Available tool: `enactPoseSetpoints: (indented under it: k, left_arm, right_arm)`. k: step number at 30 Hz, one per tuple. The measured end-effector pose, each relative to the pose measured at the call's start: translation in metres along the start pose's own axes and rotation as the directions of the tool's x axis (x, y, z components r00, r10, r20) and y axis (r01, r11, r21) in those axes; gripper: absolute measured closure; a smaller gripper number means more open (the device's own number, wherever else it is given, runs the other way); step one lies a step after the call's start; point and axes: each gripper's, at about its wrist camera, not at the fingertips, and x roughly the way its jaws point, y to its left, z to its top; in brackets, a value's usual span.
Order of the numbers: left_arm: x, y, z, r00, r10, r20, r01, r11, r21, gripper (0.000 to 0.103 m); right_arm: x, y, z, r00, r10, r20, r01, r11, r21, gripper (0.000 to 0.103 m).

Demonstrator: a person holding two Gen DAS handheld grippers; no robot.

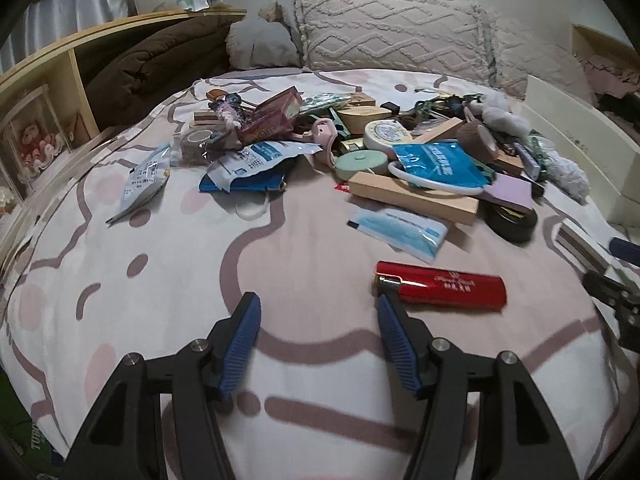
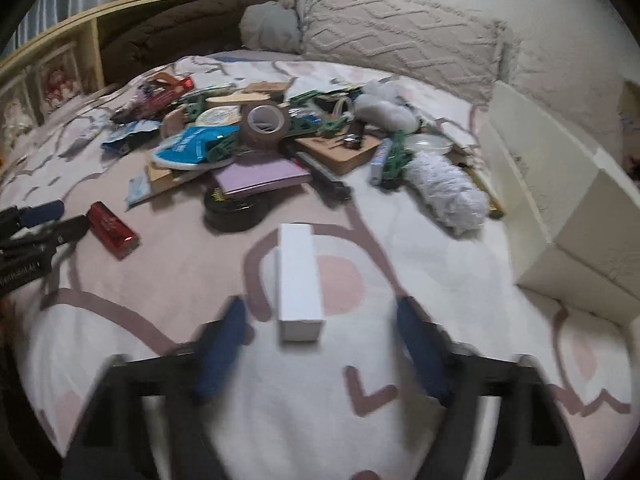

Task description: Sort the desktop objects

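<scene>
1. The left gripper (image 1: 318,312) is spread wide and holds nothing; its right finger tip sits at the end of the red lighter (image 1: 440,286), which lies on the bedsheet (image 1: 160,280) apart from the pile (image 1: 360,148), probably as a pick not yet made.
2. The right gripper (image 2: 320,320) is likewise wide open and empty, with the white box (image 2: 300,284) lying between its fingers, seemingly lined up for a grasp.
3. The right view is motion-blurred; pile items overlap, hiding many.
</scene>
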Motion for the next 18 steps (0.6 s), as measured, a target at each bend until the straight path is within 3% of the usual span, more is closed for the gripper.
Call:
enactPoseSetpoints:
  k: [4,8,14,18]
  left_arm:
    - [0.0,0.0,-0.005,1.0,-0.013,0.014,0.013,1.0,-0.009,0.029]
    - [-0.005,-0.004,-0.01,0.995,-0.099,0.012,0.099,0.995,0.001,0.01]
    - [-0.01,-0.033,-0.013,0.985,-0.173,0.002,0.172,0.98,0.096,0.007]
    - [-0.003,-0.043,-0.005,0.982,-0.186,-0.018,0.186,0.976,0.109,0.007]
  right_arm:
    - [0.002,-0.014,-0.002,1.0,-0.014,-0.024,0.015,0.999,0.043,0.022]
    - [0.004,-0.028,-0.003,0.999,-0.011,-0.043,0.015,0.995,0.103,0.022]
    - [0.007,-0.052,-0.007,0.992,-0.107,-0.073,0.12,0.972,0.2,0.022]
    - [0.007,-0.063,-0.009,0.993,-0.091,-0.076,0.107,0.963,0.249,0.022]
